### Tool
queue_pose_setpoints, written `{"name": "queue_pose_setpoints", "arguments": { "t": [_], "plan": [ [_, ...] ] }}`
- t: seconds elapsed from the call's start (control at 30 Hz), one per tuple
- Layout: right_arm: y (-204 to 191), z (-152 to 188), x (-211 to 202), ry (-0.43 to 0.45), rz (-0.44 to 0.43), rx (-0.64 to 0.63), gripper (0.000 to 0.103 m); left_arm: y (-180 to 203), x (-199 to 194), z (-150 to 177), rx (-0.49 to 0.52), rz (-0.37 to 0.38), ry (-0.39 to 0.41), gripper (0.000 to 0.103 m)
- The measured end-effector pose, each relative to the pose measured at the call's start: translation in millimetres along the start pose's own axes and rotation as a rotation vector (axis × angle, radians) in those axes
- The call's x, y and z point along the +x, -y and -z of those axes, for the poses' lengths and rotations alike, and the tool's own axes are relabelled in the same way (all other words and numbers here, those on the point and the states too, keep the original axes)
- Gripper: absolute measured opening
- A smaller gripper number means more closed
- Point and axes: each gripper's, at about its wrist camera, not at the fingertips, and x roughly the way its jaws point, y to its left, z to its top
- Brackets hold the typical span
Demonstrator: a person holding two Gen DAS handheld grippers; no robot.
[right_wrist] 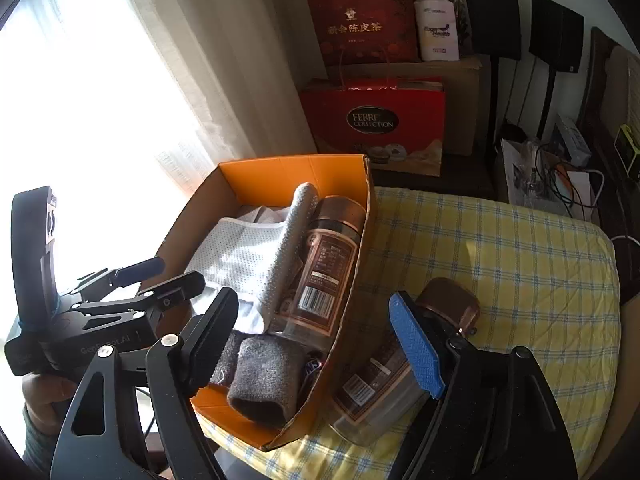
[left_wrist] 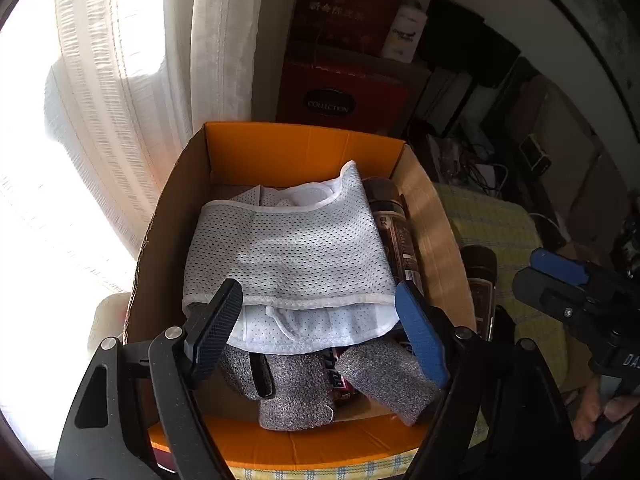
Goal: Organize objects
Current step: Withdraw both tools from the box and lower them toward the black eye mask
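Now | jar (right_wrist: 394,364) lies on bed (right_wrist: 520,264) just outside box (right_wrist: 356,280) right wall, long axis pointing away | right hand-held gripper (right_wrist: 320,340) nearer, spread, empty | left hand-held gripper (left_wrist: 320,328) spread over box

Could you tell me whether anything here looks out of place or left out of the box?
Yes: one coffee jar lies on its side on the checked cloth, outside the orange box, while its twin lies inside.

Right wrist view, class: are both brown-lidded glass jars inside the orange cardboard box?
No. One brown-lidded glass jar lies inside the orange cardboard box, but the second jar lies outside on the yellow checked cloth.
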Motion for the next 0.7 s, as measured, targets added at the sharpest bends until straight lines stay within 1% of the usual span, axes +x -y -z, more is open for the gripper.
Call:
{"name": "queue_pose_setpoints", "arguments": {
  "t": [0.1,0.43,0.53,0.7],
  "plan": [
    [10,11,-13,0.009,0.027,0.005,0.084,13,-6,9,0.021,0.012,0.003,0.078],
    [46,55,-51,0.041,0.114,0.041,0.085,62,-19,43,0.087,0.101,0.0,0.078],
    [56,66,-58,0.047,0.126,0.059,0.085,74,-21,55,0.103,0.126,0.0,0.078],
    [67,85,-63,0.046,0.171,0.062,0.085,92,-21,73,0.124,0.16,-0.005,0.078]
  ]
}}
